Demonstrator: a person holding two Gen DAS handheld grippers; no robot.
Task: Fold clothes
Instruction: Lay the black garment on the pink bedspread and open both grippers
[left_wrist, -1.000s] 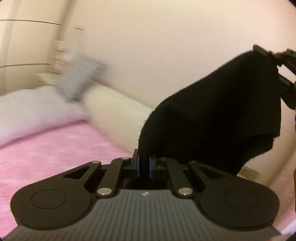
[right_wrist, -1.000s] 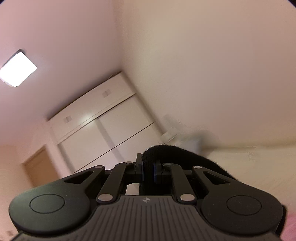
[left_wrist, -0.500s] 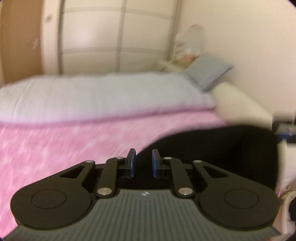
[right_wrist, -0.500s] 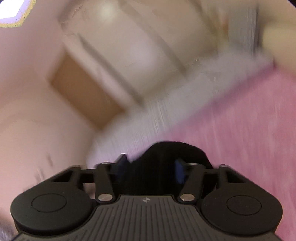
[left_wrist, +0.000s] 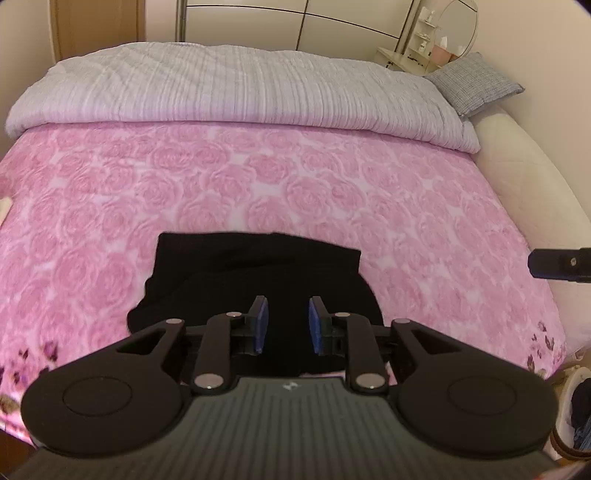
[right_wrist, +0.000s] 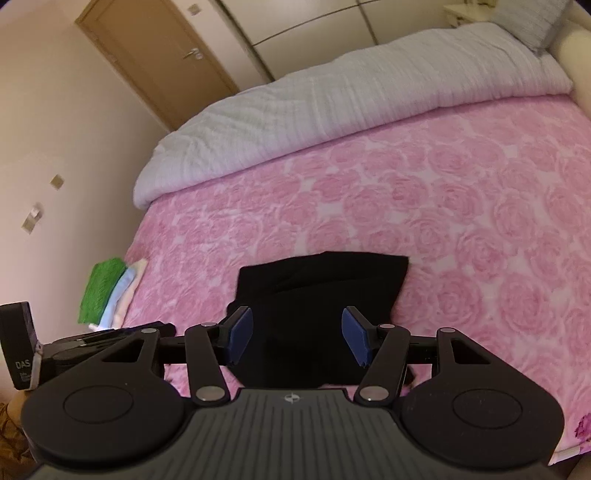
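bed with pink rose-patterned blanket (left_wrist: 332, 192) ahead of claw | rolled grey striped duvet (left_wrist: 236, 92) beyond | grey checked cushion (left_wrist: 476, 83) far right | brown wooden door (right_wrist: 159, 62) far left | cream walls (right_wrist: 55, 129)

A bed with a pink rose-patterned cover (left_wrist: 332, 192) fills both views. A black garment (left_wrist: 258, 273) lies low at centre, a grey duvet (left_wrist: 240, 88) across the top, and folded clothes (right_wrist: 107, 291) at the right-wrist view's left edge.

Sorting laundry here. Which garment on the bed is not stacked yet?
The black garment, lying alone on the pink rose bedspread in front of both open grippers. The green, blue and cream pieces sit together in a pile at the bed's edge.
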